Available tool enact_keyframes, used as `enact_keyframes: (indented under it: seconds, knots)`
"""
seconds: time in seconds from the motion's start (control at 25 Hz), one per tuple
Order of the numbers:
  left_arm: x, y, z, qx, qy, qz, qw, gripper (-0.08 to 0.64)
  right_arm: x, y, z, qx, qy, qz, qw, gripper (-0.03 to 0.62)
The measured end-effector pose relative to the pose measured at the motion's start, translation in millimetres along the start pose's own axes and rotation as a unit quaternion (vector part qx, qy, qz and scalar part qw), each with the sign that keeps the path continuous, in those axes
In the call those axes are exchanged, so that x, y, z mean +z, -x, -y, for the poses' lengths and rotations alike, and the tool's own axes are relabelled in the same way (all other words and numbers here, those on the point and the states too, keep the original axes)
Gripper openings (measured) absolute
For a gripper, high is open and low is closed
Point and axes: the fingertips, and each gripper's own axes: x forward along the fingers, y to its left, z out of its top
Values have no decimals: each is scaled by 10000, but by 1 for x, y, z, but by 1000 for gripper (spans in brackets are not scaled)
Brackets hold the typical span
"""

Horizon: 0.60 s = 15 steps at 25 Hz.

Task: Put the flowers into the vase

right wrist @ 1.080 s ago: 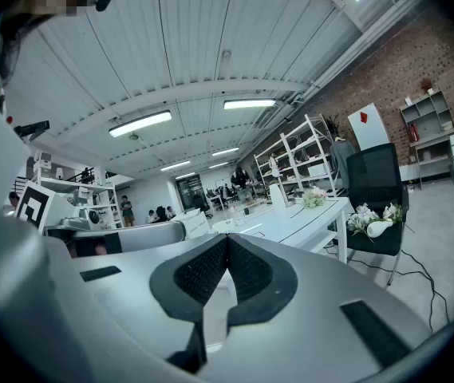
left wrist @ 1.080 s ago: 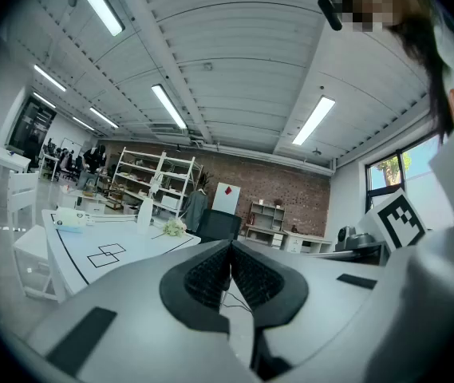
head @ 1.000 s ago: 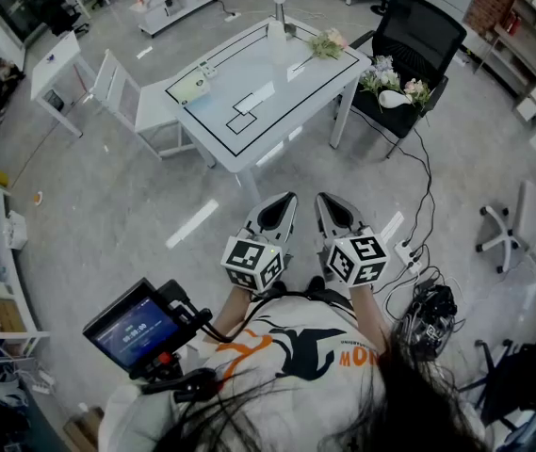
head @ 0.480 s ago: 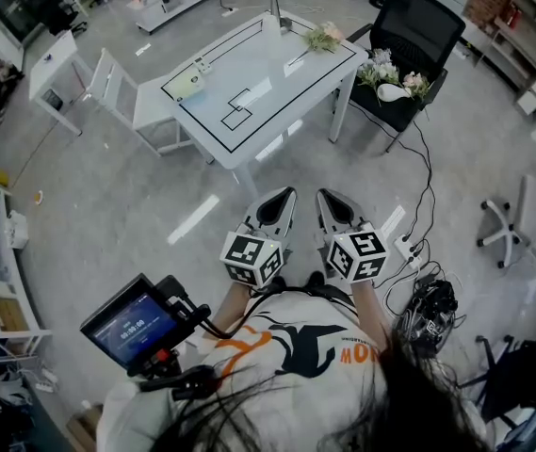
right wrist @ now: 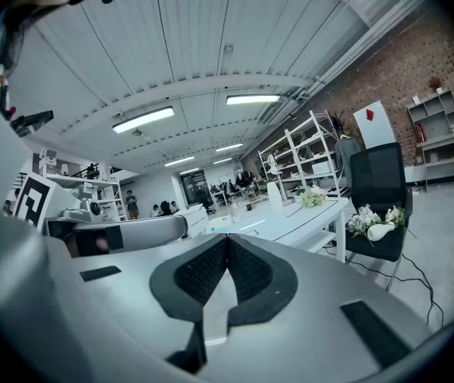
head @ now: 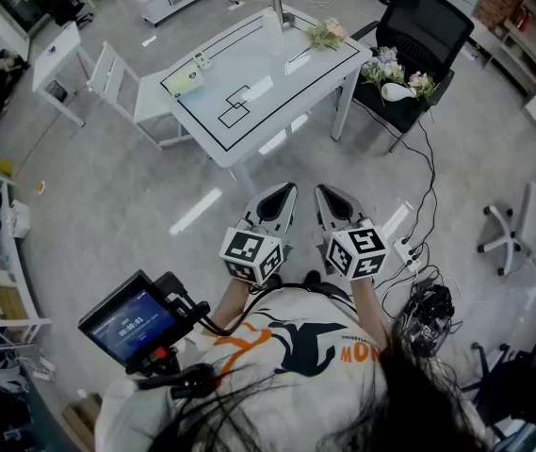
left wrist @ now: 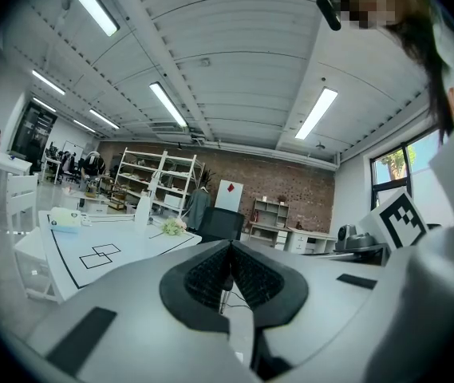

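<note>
We held left tongs (head: 284,192) and right tongs (head: 325,194) (both pressed together, empty) well short of flowers (head: 326,34) lying ahead-right, nearer the right.

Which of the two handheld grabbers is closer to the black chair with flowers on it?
Right. The chair stands ahead and to the right of the right gripper; the left gripper sits on that one's far side, farther off.
</note>
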Motion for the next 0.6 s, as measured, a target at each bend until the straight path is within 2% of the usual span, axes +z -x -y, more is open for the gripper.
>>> enact_keyframes:
  seconds: [0.6]
  knots:
    - [-6, -48, 8, 187, 74, -14, 9998, 11, 6, -7, 52, 157, 7, -86, 9998, 14]
